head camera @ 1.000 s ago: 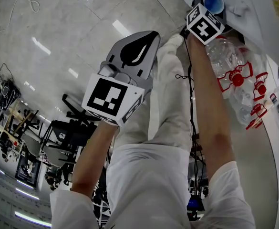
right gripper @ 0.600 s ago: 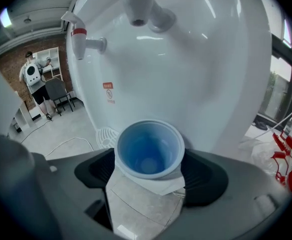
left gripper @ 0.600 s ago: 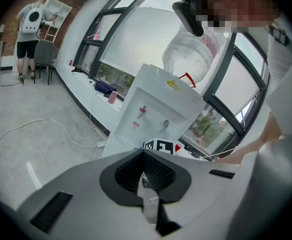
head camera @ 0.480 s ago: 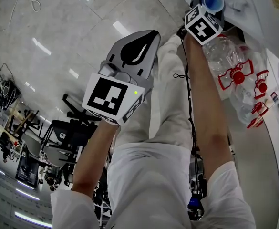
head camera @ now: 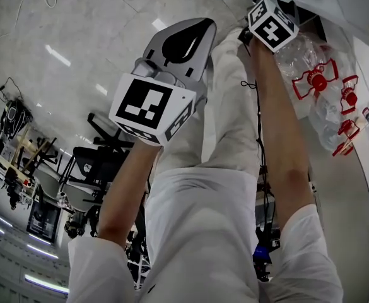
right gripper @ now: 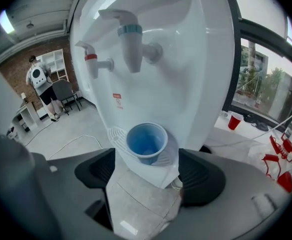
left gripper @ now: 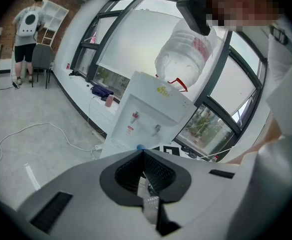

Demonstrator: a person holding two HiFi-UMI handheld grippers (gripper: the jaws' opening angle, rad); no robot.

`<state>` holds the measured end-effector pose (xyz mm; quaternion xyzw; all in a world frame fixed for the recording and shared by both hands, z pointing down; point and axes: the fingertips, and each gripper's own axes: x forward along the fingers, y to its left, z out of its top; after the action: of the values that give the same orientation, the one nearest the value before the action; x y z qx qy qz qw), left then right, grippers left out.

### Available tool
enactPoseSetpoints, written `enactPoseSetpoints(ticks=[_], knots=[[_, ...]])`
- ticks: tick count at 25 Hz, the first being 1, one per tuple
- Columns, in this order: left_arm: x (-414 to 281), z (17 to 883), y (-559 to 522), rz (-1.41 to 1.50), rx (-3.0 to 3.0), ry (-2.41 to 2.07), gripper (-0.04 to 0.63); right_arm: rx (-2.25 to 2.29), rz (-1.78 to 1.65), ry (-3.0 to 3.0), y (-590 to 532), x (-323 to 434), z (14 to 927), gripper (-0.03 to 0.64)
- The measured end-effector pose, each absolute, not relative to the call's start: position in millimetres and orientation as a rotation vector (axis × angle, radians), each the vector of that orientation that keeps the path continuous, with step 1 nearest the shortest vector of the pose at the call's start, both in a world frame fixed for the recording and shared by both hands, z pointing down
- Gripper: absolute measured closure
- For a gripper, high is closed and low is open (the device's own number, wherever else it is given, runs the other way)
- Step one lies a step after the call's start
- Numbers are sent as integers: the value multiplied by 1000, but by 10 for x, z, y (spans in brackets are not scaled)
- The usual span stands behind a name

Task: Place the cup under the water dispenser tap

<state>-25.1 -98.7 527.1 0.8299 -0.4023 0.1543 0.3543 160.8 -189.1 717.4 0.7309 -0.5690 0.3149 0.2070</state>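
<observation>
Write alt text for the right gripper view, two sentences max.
A blue cup stands on the drip tray of a white water dispenser, below its blue-banded tap, with the right claw's jaws spread wide on either side and not touching it. A red-banded tap sits to the left; a red cup stands in the background at right.
</observation>
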Motion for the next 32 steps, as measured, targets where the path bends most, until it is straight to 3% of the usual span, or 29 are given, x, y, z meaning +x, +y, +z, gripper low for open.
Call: enactPoseSetpoints(ticks=[9,15,19,32], knots=[[-263,4819,-881,384,2180,-1051,594,2006,849,-1634,-1583,1531,6717,290],[-270,4497,-772,380,2213,-1035,594,1951,816,-1697,-1382,1440,6369,519],[-325,4266,-719,362,2219,-1045,594,1894,808,-1786,-1280,1318,6022,576],[-508,3626,-553,304,2233,-1090,594,1603,590,-2163,-1055,773,4546,606]])
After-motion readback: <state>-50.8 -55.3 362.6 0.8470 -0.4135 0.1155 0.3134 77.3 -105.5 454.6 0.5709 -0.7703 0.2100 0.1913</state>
